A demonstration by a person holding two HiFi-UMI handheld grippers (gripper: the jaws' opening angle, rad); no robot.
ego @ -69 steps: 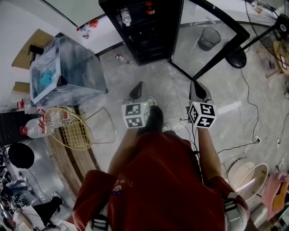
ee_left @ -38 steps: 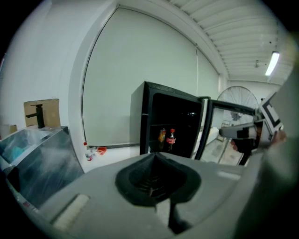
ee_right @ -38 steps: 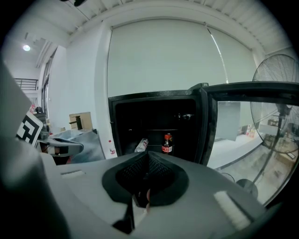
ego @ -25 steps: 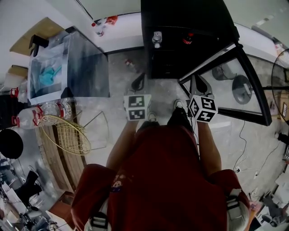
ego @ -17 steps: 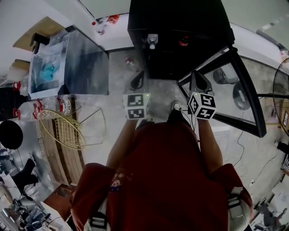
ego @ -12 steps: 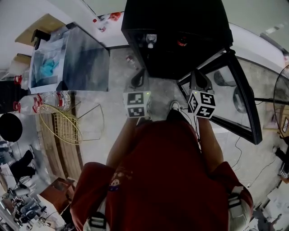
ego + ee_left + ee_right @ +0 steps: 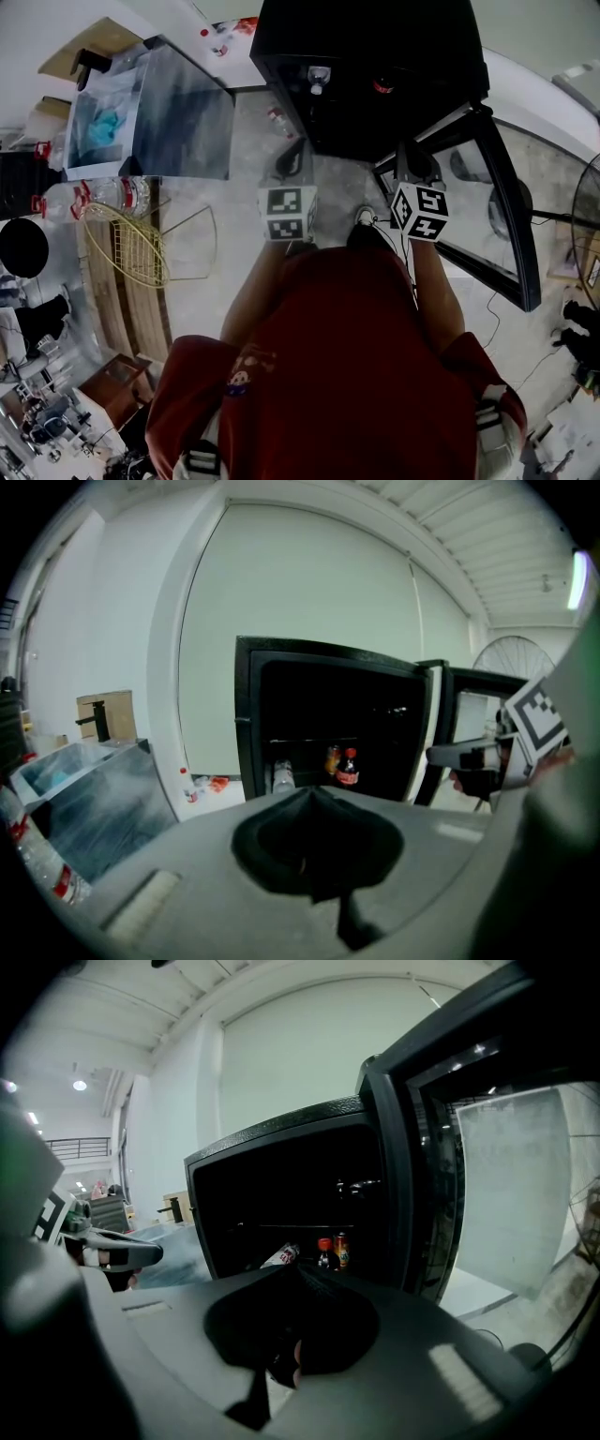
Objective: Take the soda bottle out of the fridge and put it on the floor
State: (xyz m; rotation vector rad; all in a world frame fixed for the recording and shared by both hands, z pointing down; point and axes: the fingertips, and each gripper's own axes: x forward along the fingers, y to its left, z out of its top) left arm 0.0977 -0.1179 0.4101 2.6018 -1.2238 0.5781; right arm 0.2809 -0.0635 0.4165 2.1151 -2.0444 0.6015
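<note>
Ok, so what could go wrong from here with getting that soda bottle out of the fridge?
1. The right claw and left claw are both shut; reaching in like that would likely shove the soda bottle over.
2. A can stands close beside the bottle and could get knocked.
3. The open glass door hangs close on the right; a swing may hit it.

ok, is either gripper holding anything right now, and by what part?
Nothing is held. The left gripper and right gripper are both shut and empty; the dark red-capped soda bottle stands untouched on a shelf in the black fridge.
</note>
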